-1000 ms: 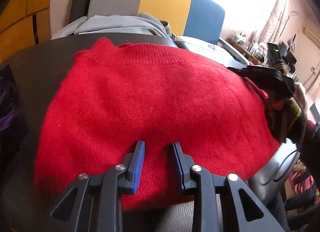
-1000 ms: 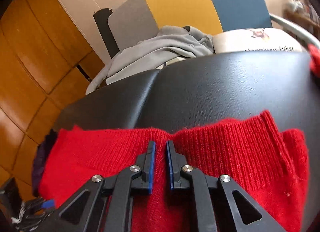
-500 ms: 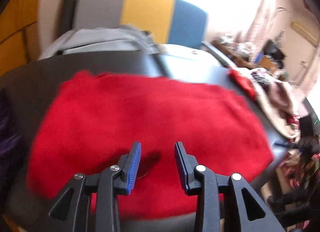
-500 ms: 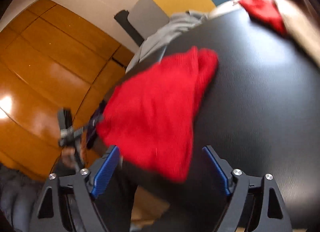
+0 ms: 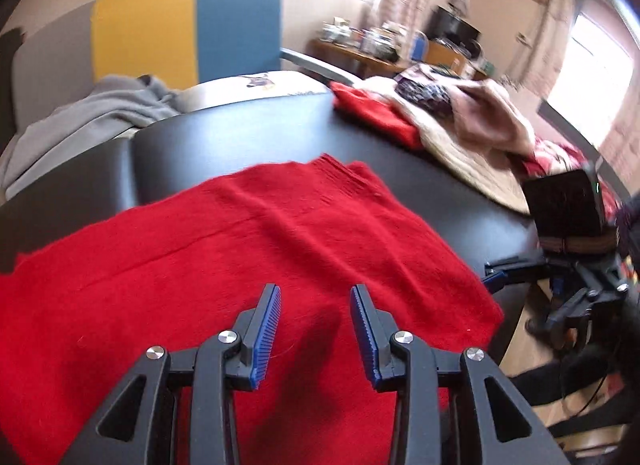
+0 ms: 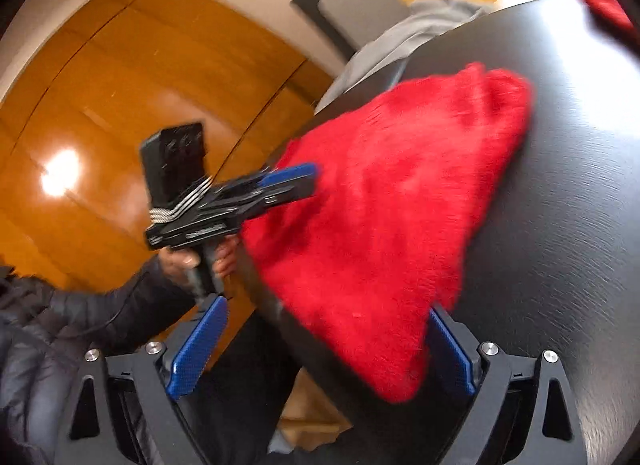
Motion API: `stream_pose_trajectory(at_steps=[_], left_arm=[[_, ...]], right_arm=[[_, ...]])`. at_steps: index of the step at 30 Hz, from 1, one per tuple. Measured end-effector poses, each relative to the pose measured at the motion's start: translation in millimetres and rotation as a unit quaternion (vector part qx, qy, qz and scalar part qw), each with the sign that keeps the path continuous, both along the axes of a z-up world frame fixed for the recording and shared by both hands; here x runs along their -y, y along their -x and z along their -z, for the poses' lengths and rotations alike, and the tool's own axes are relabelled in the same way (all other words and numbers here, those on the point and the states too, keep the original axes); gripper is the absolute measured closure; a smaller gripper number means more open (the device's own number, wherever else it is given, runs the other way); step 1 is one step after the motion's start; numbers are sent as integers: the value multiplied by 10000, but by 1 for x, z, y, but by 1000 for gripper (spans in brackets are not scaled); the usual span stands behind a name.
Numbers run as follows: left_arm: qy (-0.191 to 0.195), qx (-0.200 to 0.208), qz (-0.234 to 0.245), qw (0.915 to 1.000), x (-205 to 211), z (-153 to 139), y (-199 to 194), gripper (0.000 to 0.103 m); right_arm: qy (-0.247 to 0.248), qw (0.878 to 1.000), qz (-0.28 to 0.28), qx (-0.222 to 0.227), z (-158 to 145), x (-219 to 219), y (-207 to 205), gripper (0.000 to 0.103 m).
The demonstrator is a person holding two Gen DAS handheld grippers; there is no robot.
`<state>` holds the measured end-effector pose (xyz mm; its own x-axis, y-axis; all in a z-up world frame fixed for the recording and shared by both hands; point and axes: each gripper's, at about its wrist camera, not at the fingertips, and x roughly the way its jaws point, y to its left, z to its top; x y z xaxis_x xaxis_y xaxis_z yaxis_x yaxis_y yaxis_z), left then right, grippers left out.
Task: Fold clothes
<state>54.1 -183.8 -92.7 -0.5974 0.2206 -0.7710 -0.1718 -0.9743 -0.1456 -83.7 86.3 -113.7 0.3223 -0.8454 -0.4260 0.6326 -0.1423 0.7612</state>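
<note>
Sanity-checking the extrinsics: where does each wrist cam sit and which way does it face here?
Left wrist: on the left gripper, above the red sweater, facing across the black table to the chair and clothes pile; own fingers open, right gripper at right.
Right wrist: on the right gripper at the table edge, facing along it; own fingers open, left gripper, hand.
Shared: sweater, table, each other's gripper.

Bare black table (image 5: 248, 133) lies open beyond the red sweater (image 5: 248, 265). A clothes pile (image 5: 460, 125) blocks the far right corner; a grey garment (image 5: 88, 117) borders the far-left edge.
</note>
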Motion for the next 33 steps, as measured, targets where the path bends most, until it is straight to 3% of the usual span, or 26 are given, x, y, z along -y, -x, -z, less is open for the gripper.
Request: stream_pose_trajectory(at_steps=[2,4,7,11,15,18,22,25,29,33], left_arm=[[91,123,86,9998,-6,9,6,65],[92,313,78,9994,-8,23,15,63],[-239,308,-26,9992,-4,26,15,60],[-436,127,-169,9988,-2,28,8,53],[-313,45,-129,9994,-4,25,5,52],[-679,108,-257,9973,5,18,1,52],[-880,-192,-905,9918,39,4,-33,52],[-856,-242,-1472,9851,75,4,-63,51],[-818,-28,-2300,9697,121,20,-103,51],[-1066,161,-2652,9581,134,40,-124,51]], right_arm=[[-288,9956,-862,221,-2,13,-14,7],[-649,9822,-1737,317,1,24,-31,6],[-953,9719,-2099,480,3,22,-33,6],[-790,9792,-1679,820,4,11,-22,6],[-656,9881,-1319,437,-5,3,-33,0],[-910,9912,-930,232,-8,-7,-45,0],[-1424,9890,-300,246,-16,-32,-52,0],[-1303,9913,93,-142,-43,-45,-54,0],[-683,9949,168,-726,-79,-12,-57,0],[-513,9922,228,-1111,-78,62,-57,0]])
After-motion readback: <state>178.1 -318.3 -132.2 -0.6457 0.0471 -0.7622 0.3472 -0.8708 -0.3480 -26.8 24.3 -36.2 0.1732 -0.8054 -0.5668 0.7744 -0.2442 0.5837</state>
